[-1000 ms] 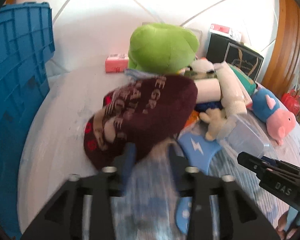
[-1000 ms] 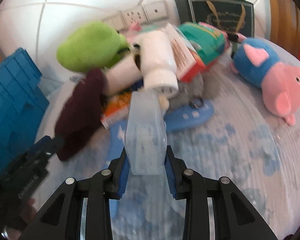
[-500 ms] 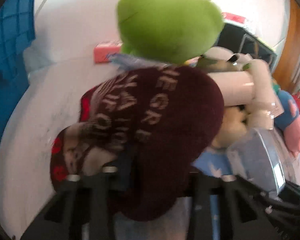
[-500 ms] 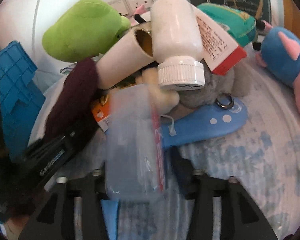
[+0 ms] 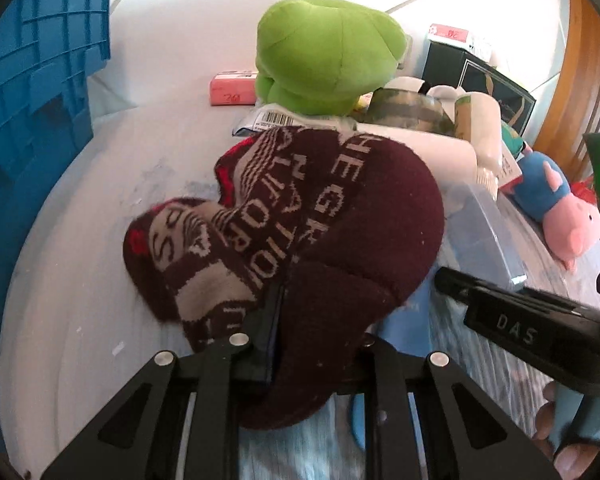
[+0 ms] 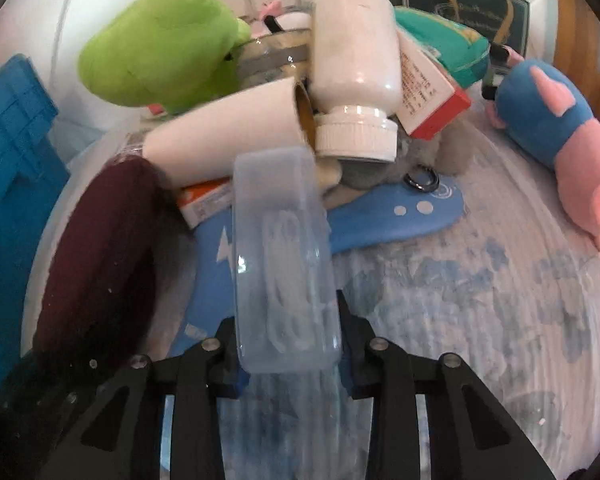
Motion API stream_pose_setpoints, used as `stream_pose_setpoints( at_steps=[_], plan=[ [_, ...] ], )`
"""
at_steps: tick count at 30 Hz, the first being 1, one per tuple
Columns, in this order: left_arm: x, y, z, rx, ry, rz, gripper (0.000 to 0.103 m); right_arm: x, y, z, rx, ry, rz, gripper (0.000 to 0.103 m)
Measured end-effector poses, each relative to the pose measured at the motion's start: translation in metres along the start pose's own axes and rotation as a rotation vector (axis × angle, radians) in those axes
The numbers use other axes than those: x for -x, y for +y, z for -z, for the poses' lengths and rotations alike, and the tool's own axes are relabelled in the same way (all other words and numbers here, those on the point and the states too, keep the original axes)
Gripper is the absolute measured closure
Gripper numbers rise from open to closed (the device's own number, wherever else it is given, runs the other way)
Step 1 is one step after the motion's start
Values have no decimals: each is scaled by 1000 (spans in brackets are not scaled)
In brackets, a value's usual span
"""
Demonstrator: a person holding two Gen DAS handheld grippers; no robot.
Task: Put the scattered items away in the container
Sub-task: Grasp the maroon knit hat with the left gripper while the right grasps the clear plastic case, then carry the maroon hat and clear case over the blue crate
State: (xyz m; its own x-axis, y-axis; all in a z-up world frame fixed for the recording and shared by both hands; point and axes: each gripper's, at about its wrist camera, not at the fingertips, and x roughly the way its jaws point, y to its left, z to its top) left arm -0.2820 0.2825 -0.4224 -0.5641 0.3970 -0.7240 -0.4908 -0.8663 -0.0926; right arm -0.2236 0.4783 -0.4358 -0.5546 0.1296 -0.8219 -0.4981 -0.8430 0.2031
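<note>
Both grippers loaded — pile at frame centre.
Left gripper (image 5: 296,344) had just closed, clamping maroon beanie (image 5: 300,240); right gripper (image 6: 290,340) just closed, gripping clear plastic case (image 6: 280,256).

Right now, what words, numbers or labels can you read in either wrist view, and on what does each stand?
"DAS": on the black right gripper, seen from the left wrist.
"20": on the pink box by the wall.
"20": on the red-and-white label atop the black box.
"HE GR", "ALIFOR": partial letters on the maroon knit hat.
Barcode slip and red-edged carton: print too small to read.
</note>
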Motion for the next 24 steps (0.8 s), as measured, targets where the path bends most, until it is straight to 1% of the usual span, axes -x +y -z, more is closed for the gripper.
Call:
stream_pose_setpoints(
  at_steps=[3,5,8,11,15,18,20,24],
  plan=[
    [18,-5,3,-7,-21,-5,88,8,1,13,24,13,-12,70],
    [33,-6,4,-9,-35,-2,91,25,2,23,32,-9,-30,70],
    [60,-7,2,-18,-61,2,92,53,6,27,49,-48,-40,70],
    [91,-7,-3,-15,-99,13,93,85,14,24,64,-96,-55,70],
    [133,-8,-14,-23,-157,28,93,137,20,10,87,-156,-65,70],
    [165,-9,-25,-20,-203,19,93,169,28,9,113,-186,-76,70],
    [183,-8,-32,-13,-234,10,93,191,40,11,140,-205,-84,70],
    [218,-8,-44,9,-279,-38,93,223,55,-3,196,-238,-114,70]
  ],
)
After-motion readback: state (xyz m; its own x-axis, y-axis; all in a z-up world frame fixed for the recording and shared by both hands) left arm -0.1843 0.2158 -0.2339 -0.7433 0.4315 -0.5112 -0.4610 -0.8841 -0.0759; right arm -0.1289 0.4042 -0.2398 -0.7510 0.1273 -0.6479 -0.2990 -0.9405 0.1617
